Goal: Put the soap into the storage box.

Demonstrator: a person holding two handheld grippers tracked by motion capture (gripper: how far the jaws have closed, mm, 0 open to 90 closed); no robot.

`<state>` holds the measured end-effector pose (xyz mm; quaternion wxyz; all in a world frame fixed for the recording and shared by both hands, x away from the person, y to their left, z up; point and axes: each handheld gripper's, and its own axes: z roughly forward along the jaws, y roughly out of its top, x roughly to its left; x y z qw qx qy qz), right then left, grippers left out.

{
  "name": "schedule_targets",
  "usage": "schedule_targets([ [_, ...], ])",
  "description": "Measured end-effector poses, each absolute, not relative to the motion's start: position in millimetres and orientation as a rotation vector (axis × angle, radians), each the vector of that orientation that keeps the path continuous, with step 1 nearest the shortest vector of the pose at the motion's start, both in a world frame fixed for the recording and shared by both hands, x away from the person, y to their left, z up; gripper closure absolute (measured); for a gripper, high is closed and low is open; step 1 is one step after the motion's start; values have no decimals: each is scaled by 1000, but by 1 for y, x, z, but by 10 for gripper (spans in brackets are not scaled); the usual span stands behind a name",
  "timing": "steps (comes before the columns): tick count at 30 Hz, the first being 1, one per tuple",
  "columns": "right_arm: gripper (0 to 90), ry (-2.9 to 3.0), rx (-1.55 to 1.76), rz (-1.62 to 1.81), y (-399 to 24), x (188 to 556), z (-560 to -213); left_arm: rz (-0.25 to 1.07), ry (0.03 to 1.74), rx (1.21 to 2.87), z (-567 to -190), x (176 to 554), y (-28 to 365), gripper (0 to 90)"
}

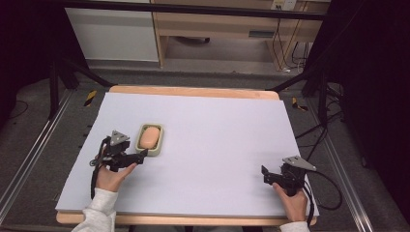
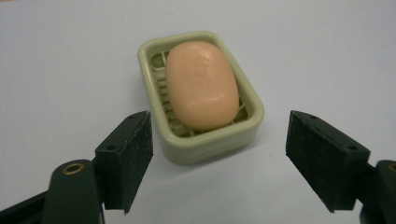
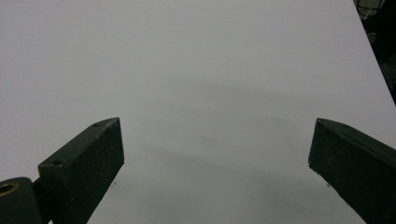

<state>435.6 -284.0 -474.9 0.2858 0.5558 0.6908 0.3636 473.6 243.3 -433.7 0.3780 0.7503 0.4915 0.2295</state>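
A peach-coloured bar of soap (image 1: 149, 137) (image 2: 201, 85) lies in a pale green soap dish (image 1: 158, 145) (image 2: 207, 145) on the left half of the white table sheet. My left gripper (image 1: 138, 155) (image 2: 218, 156) is open just short of the dish's near end, its jaws wide apart and level with the dish, touching nothing. My right gripper (image 1: 265, 174) (image 3: 216, 161) is open over bare sheet near the front right corner, with nothing between its jaws.
The white sheet (image 1: 217, 140) covers a wooden table with its edge showing at the back (image 1: 193, 90). Cables trail from both grippers. Dark frame legs and cables stand on the floor to the left and right of the table.
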Motion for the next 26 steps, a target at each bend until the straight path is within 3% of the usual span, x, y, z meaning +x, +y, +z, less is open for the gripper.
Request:
schedule_targets([
  [26, 40, 1846, 1515, 943, -294, 432, -475, 667, 1337, 1894, -467, 433, 288, 235],
])
